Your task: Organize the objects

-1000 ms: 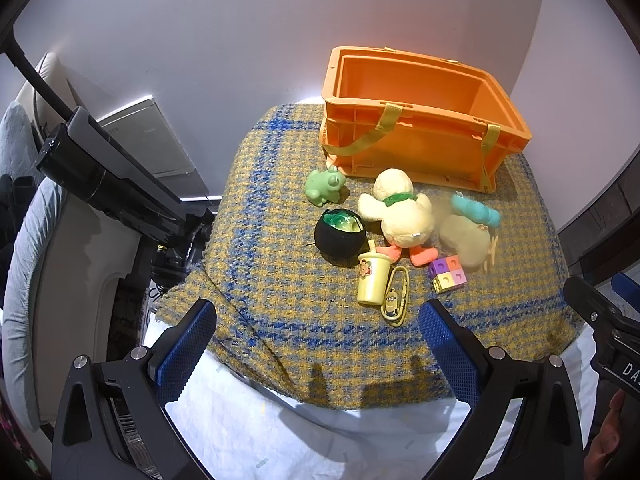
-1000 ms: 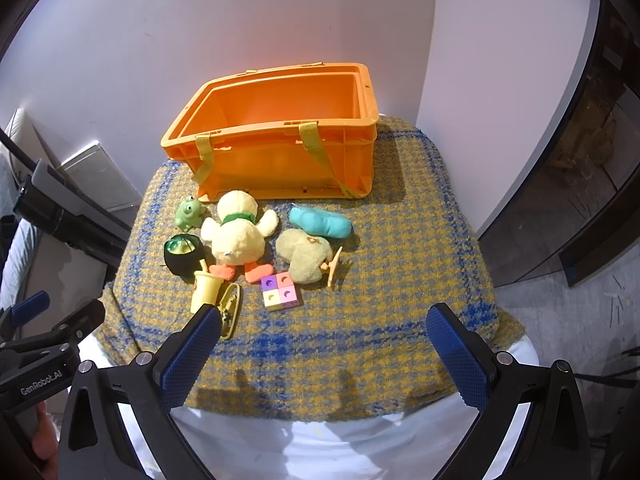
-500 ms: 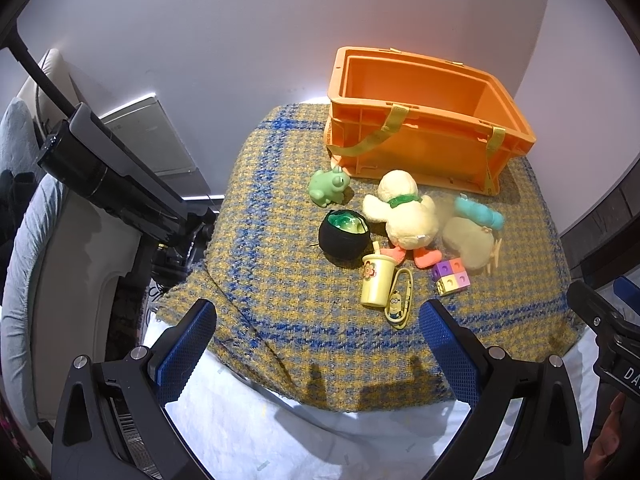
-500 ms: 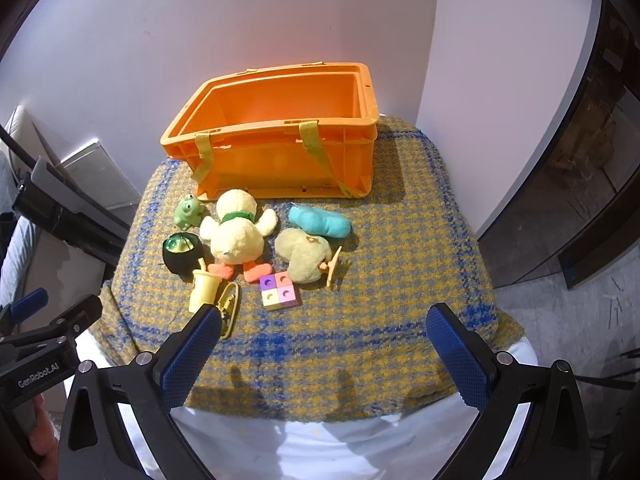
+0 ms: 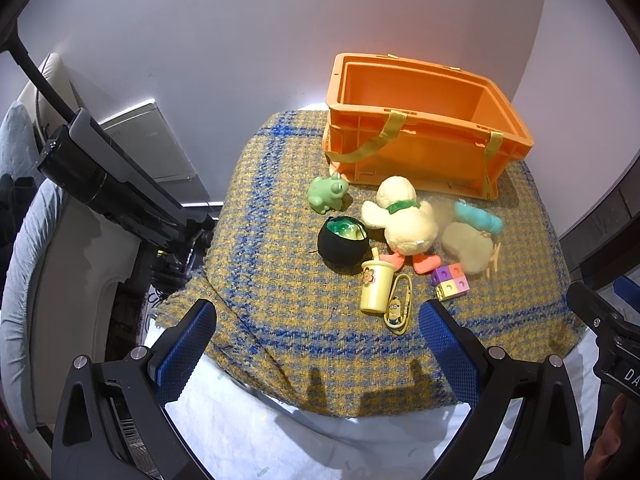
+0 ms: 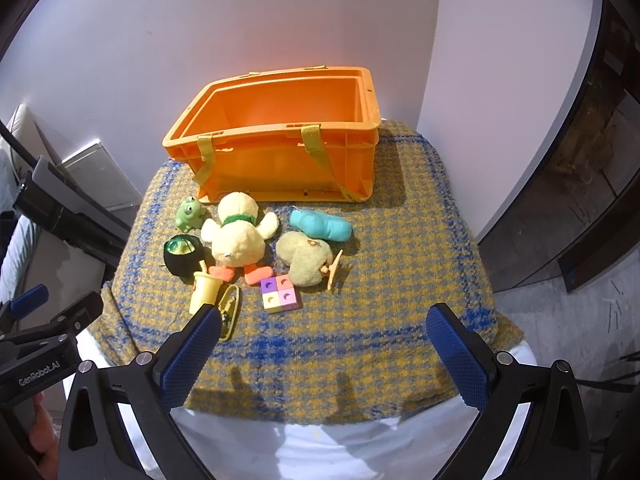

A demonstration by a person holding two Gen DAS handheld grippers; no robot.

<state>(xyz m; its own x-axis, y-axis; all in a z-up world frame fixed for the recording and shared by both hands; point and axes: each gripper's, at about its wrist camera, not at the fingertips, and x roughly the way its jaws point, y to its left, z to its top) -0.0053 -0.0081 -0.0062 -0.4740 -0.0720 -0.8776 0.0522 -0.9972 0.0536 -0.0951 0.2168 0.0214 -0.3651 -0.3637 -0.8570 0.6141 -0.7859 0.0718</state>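
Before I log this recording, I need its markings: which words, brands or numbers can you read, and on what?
"GenRobot.AI": on the left gripper body, right wrist view.
"DA", cut off by the frame edge: on the right gripper body, left wrist view.
Small print on the orange crate corner: too small to read.

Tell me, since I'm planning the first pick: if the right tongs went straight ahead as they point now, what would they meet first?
Probably the pastel block cube, the nearest toy between the open right tongs. Before it lies only bare plaid cloth. Depth is hard to judge, so the cloth itself might come first.
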